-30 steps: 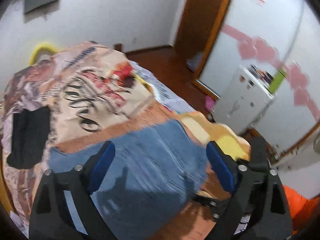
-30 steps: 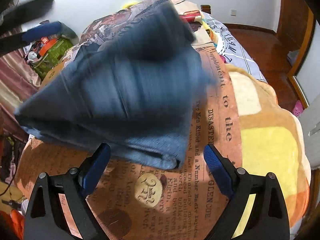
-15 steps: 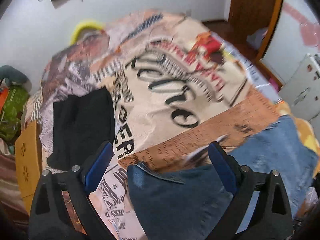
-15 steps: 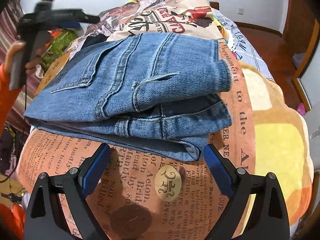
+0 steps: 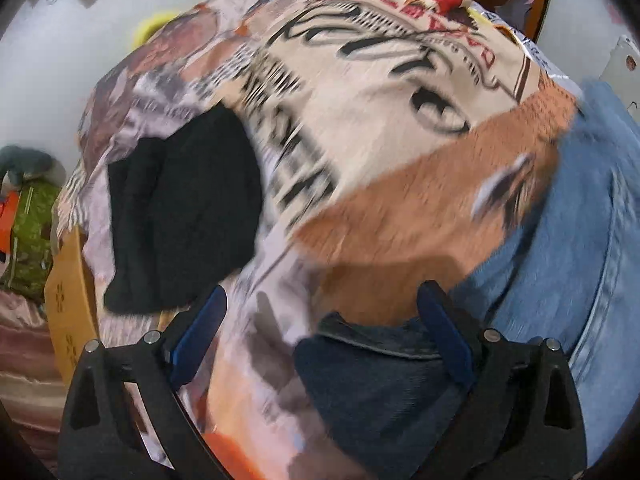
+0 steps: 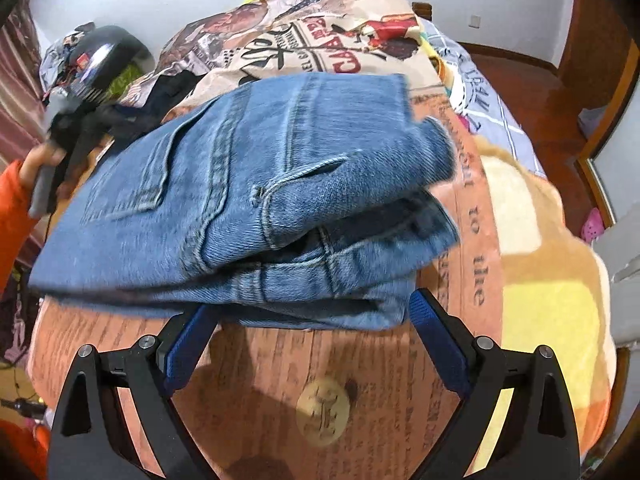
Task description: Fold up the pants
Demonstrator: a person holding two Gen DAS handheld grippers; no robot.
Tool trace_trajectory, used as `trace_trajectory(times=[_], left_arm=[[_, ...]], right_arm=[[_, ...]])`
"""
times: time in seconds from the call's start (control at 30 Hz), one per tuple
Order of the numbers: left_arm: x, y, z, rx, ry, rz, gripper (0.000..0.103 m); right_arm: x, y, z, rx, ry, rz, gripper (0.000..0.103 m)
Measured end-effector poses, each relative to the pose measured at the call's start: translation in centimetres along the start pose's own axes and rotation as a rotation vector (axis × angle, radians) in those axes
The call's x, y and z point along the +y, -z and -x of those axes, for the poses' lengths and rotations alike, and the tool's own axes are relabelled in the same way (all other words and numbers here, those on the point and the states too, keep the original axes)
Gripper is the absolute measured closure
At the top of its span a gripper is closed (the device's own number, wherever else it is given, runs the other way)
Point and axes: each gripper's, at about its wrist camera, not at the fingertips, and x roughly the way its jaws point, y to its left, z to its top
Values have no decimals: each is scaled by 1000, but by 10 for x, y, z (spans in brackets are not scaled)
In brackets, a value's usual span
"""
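Blue jeans (image 6: 256, 200) lie folded in a thick stack on the printed bedspread (image 6: 380, 368), filling the middle of the right wrist view. My right gripper (image 6: 312, 320) is open and empty, its fingertips at the near edge of the stack. In the left wrist view the jeans (image 5: 568, 240) lie at the right and lower middle. My left gripper (image 5: 320, 324) is open and empty above the bedspread (image 5: 360, 120), at the jeans' edge. The left gripper's body (image 6: 80, 92) shows at far left in the right wrist view, held by a hand.
A black folded garment (image 5: 180, 208) lies on the bed left of the jeans. A cardboard box (image 5: 68, 300) and green clutter (image 5: 28, 240) stand beside the bed at left. A wooden floor (image 6: 532, 92) and a door frame (image 6: 608, 120) are at right.
The jeans settled from a blurred moving fold into a flat stack. My left gripper swung away to the left side of the bed. My right gripper moved closer to the stack's edge.
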Motion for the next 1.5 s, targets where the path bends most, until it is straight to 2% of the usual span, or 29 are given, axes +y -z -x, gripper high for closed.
trace_trajectory(times=[0.07, 0.1, 0.2, 0.33, 0.4, 0.47, 0.6, 0.77, 0.87, 1.0, 1.03, 1.17, 1.27, 1.5], left_arm=[[13, 25, 6, 26, -7, 30, 5], [21, 41, 9, 40, -4, 56, 2], [37, 90, 22, 90, 43, 154, 0], [28, 136, 44, 88, 85, 234, 0], [20, 147, 56, 67, 91, 262, 0], [7, 156, 68, 52, 159, 286, 0], [-24, 160, 83, 9, 253, 303, 1], [-40, 153, 114, -101, 148, 295, 1], [-40, 148, 130, -158, 165, 281, 1], [-49, 143, 140, -221, 166, 245, 1], [-50, 141, 138, -222, 163, 234, 1], [-61, 143, 118, -164, 135, 211, 1], [-62, 148, 112, -166, 132, 227, 0], [-60, 146, 116, -170, 120, 216, 0]], right_arm=[[4, -9, -2, -17, -1, 9, 9], [7, -13, -3, -24, -5, 16, 9], [16, -24, -8, -45, 0, 53, 10], [28, -35, -5, -81, 4, 104, 10], [31, -38, -1, -99, 12, 124, 10], [33, -40, 6, -124, 38, 146, 10], [31, -38, 23, -177, 78, 163, 10], [29, -25, 45, -214, 57, 144, 10], [34, -15, 49, -208, 2, 136, 12], [43, -6, 40, -162, -46, 139, 33], [46, -4, 35, -142, -56, 140, 37], [53, 3, 15, -71, -82, 148, 64], [56, 9, 6, -57, -72, 167, 67], [57, 4, 9, -37, -59, 218, 66]])
